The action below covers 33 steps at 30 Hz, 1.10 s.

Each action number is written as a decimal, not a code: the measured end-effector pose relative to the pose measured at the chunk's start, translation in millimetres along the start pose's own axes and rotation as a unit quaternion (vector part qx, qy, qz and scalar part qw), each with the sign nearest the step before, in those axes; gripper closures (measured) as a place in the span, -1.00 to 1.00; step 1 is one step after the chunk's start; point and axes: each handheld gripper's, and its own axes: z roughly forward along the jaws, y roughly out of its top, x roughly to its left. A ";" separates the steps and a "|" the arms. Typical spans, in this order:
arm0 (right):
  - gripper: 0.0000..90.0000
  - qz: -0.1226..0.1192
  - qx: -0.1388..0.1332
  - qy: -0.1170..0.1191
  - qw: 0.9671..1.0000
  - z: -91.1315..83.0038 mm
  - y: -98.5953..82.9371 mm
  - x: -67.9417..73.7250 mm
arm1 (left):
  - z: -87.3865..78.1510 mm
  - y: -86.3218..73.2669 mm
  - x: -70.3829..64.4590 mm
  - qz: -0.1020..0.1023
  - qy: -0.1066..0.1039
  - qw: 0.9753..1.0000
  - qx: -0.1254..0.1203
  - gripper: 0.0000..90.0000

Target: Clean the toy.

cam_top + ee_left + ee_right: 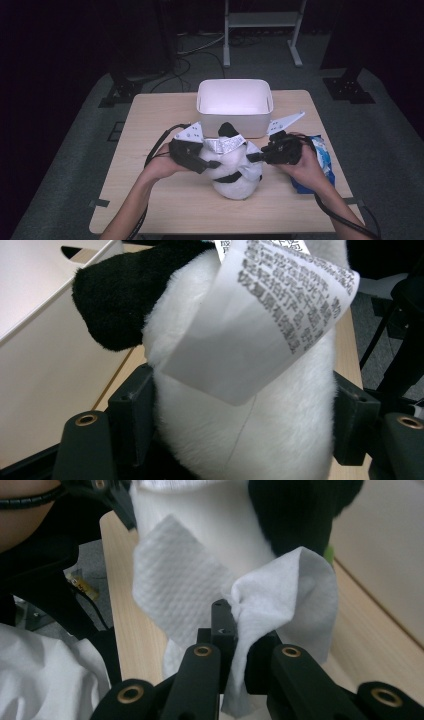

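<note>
Right gripper view: jaws pinch tissue (280,595)

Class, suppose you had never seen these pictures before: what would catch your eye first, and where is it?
First, the black-and-white plush panda toy at the middle of the light wooden table, gripped around its body by the left gripper. Next, the right gripper pinches a white paper wipe against the toy. Behind them stands an open white plastic bin, and a blue-and-white packet lies under the right hand.
</note>
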 end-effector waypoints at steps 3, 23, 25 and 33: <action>0.90 -0.008 0.001 -0.005 1.000 -4.6 6.9 2.8 | 2.2 2.6 -1.7 0.002 0.001 1.000 0.001 -0.40; 0.90 -0.076 0.051 -0.037 0.995 4.8 81.1 19.0 | 16.0 24.3 -8.5 0.021 0.001 1.000 0.018 -0.41; 0.90 -0.067 0.051 -0.034 0.996 6.1 75.3 17.3 | 16.9 22.8 -7.6 0.017 -0.004 1.000 0.015 -0.45; 0.90 -0.050 0.046 -0.035 0.997 -4.5 57.6 12.7 | 20.2 20.6 -9.6 -0.007 -0.014 1.000 -0.025 -0.74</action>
